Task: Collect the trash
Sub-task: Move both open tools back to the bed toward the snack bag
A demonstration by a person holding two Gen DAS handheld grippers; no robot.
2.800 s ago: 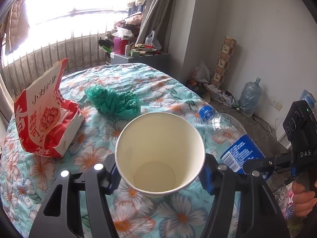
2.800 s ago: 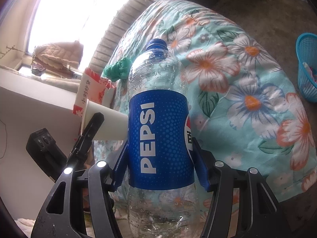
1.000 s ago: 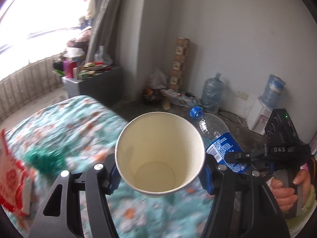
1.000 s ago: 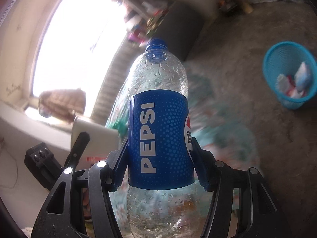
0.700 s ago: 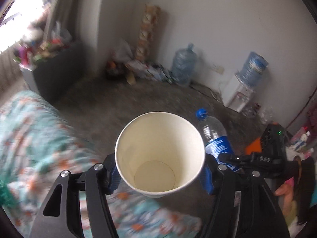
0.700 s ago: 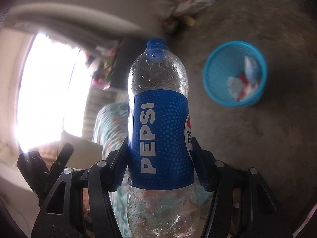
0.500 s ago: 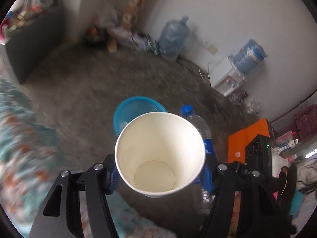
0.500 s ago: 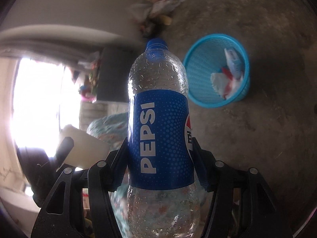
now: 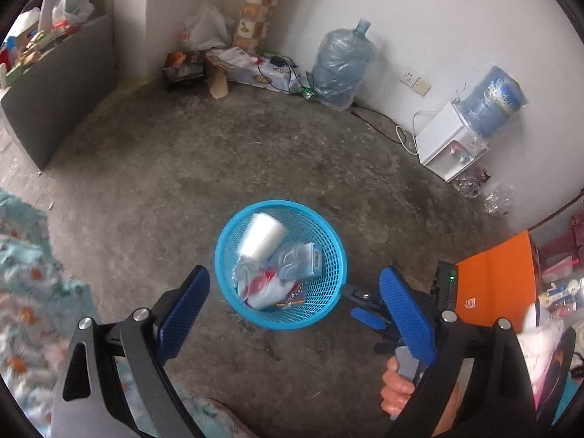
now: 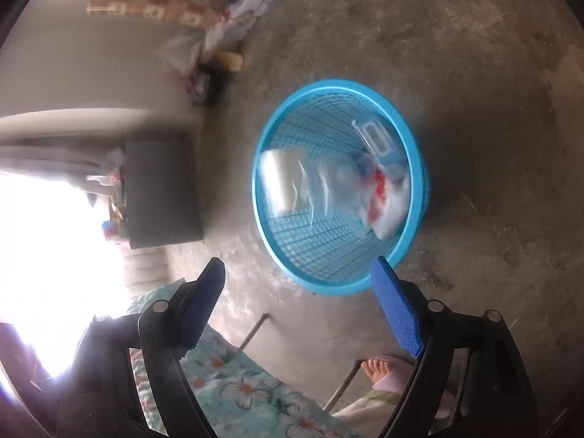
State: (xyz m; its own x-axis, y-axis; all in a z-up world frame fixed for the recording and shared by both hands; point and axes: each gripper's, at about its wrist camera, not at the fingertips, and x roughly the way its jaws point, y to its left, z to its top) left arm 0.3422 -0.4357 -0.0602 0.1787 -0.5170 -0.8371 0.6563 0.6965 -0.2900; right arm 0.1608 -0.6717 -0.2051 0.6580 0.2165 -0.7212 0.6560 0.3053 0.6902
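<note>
A blue mesh trash basket [image 9: 330,284] stands on the concrete floor; it also shows in the right wrist view [image 10: 410,241]. A white paper cup [image 9: 262,237] lies blurred inside it on other wrappers. In the right wrist view a clear blurred bottle [image 10: 310,182] is inside the basket. My left gripper [image 9: 294,314] is open and empty above the basket's near rim. My right gripper [image 10: 301,299] is open and empty just above the basket; it also shows in the left wrist view [image 9: 368,310], beside the basket.
A flowered bed cover [image 9: 22,284] is at the left. A grey cabinet [image 9: 58,84], a water jug [image 9: 341,69], a water dispenser [image 9: 452,146] and floor clutter line the walls. An orange box [image 9: 492,281] is at the right. A bare foot [image 10: 376,367] is near the bed.
Both grippers swung from the bed to above the basket and opened. The paper cup and the Pepsi bottle left the grippers and are now in the basket.
</note>
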